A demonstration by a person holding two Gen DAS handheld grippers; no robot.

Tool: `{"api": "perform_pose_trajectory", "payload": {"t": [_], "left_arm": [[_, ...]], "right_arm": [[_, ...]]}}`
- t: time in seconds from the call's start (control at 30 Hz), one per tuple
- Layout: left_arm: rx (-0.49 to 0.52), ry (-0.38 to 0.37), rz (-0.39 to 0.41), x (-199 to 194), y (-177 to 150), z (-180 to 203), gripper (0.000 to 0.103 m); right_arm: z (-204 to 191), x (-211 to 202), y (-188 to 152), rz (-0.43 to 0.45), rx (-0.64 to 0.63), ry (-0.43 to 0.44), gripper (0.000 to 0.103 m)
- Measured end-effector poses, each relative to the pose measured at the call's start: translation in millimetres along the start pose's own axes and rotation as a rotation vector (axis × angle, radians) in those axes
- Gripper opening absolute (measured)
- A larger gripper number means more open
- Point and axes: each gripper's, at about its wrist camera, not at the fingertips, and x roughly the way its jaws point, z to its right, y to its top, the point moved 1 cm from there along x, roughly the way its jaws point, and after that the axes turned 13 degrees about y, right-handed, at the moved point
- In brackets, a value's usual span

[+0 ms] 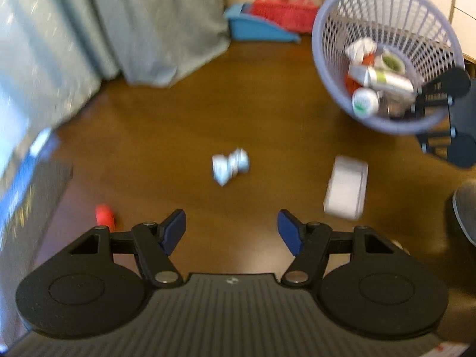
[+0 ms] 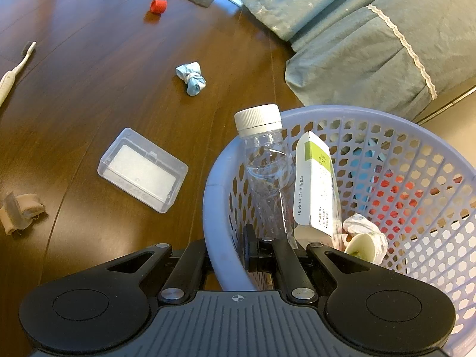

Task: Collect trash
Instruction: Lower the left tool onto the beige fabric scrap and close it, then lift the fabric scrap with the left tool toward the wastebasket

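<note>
The right gripper (image 2: 253, 253) pinches the basket (image 2: 212, 208) rim, seemingly to hold it ready, while the left gripper (image 1: 232, 229) hangs open and empty above the blue wad (image 1: 229, 165), probably next.

left-wrist view blurred, toothbrush (image 2: 13, 70) edge-cropped

The floor (image 2: 89, 68) is dark wood, smooth and glossy; the basket (image 2: 416, 136) is matt lavender plastic mesh; the bottle (image 2: 267, 172) and the box (image 2: 142, 169) are clear glossy plastic; the carton (image 2: 315, 184) is smooth card; the bedcover (image 2: 357, 44) is matt teal cloth.
</note>
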Motion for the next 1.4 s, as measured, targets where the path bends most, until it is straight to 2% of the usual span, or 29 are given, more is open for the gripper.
{"api": "perform_pose_trajectory", "payload": {"t": [0.1, 0.27, 0.37, 0.5, 0.63, 0.77, 0.9, 1.0, 1.07, 1.1, 1.27, 1.4], "left_arm": [[-0.012, -0.036, -0.035, -3, -24, 15, 0.064], [0.027, -0.155, -0.039, -7, -43, 62, 0.063], [0.074, -0.23, -0.023, -7, -49, 94, 0.062], [0.183, -0.319, 0.017, -11, -53, 137, 0.059], [0.238, -0.347, 0.009, -6, -60, 162, 0.059], [0.233, -0.369, -0.039, 6, -64, 182, 0.049], [0.239, -0.357, -0.064, 20, -61, 195, 0.047], [0.265, -0.341, -0.094, 30, -62, 201, 0.035], [0.283, -0.336, -0.109, 35, -62, 199, 0.021], [0.285, -0.332, -0.111, 36, -62, 195, 0.018], [0.243, -0.262, -0.128, 40, -57, 158, 0.016], [0.213, -0.175, -0.101, 39, -41, 113, 0.016]], "right_arm": [[2, 0, 2, -0.008, 0.008, 0.004, 0.003], [10, 3, 10, -0.015, 0.046, 0.005, 0.003], [14, 3, 13, -0.014, 0.055, 0.001, 0.002], [10, 0, 7, -0.008, -0.001, 0.007, 0.002], [5, -2, -3, -0.009, -0.044, 0.022, 0.002], [5, -2, -7, -0.006, -0.04, 0.027, 0.002], [8, -3, -11, -0.006, -0.026, 0.026, 0.002], [7, -4, -12, -0.006, -0.023, 0.026, 0.003], [8, -5, -13, -0.004, -0.019, 0.028, 0.003], [9, -5, -14, -0.002, -0.015, 0.027, 0.003], [12, -6, -15, 0.002, 0.003, 0.021, 0.003], [12, -6, -14, 0.0, 0.002, 0.02, 0.003]]}}
